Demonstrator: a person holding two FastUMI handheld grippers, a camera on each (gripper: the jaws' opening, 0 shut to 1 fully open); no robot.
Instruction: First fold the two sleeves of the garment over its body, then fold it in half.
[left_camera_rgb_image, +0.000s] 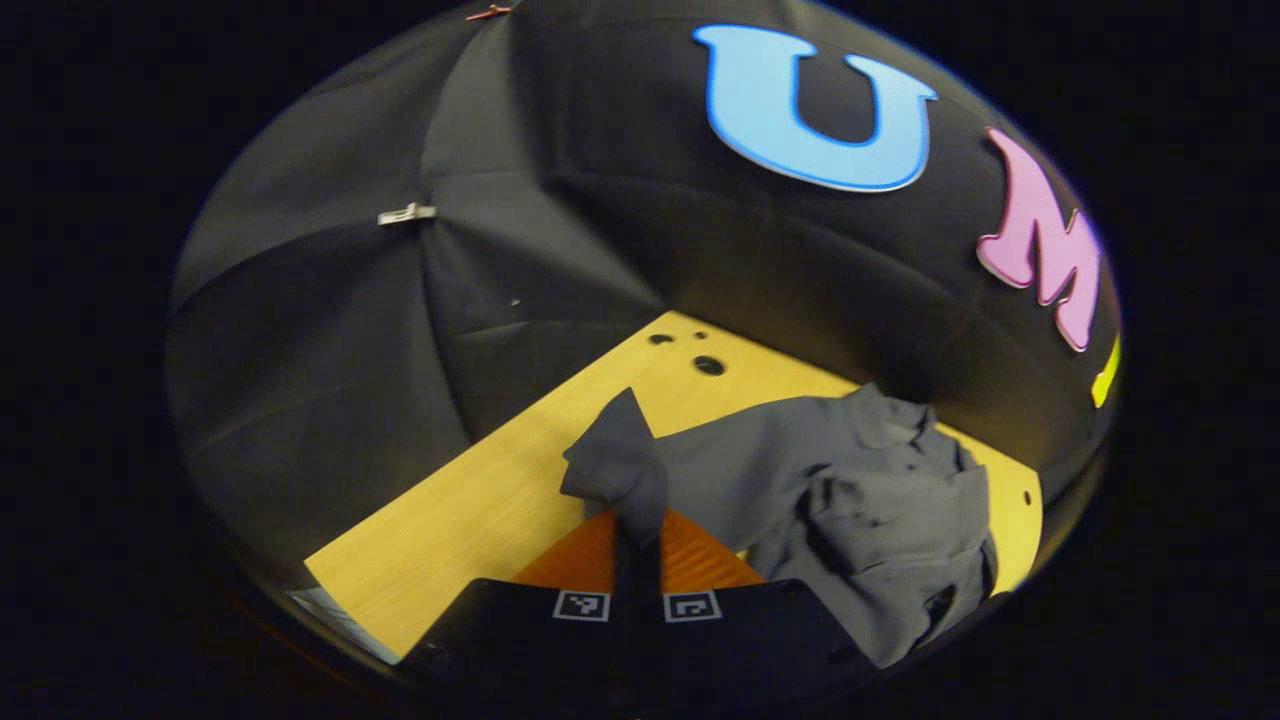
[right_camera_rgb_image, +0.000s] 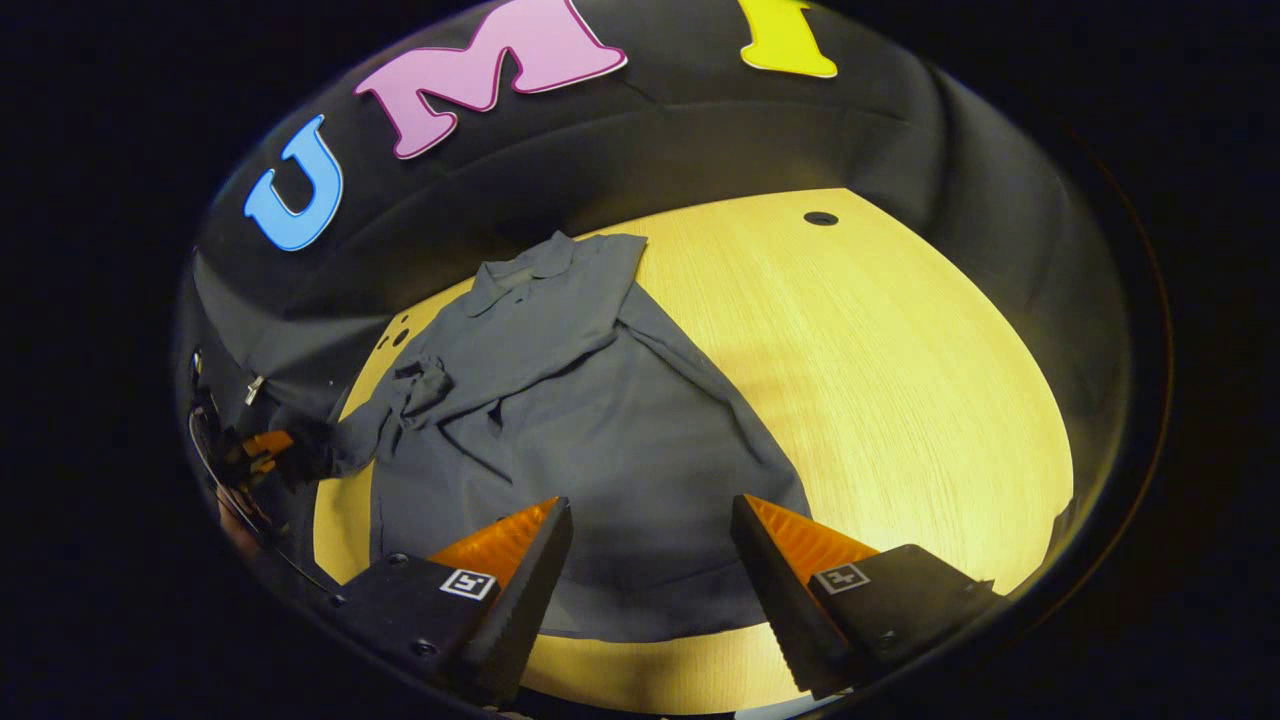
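Grey collared shirt spread on the pale wooden table, collar toward the booth's back wall, hem nearest the right gripper. One sleeve already laid across the chest; the other sleeve lifted off the table, its end pinched between the closed fingers of the left gripper, also seen small at the left edge of the right gripper view. Right gripper hovering above the hem with fingers spread wide, holding nothing. Likely at the second sleeve fold. Risks, as a guess: thin cloth sliding out of the pinch before reaching the body; the pull dragging the whole shirt sideways, since nothing pins it; the sleeve landing bunched over the wrinkled chest. No containers anywhere, just small holes in the tabletop.
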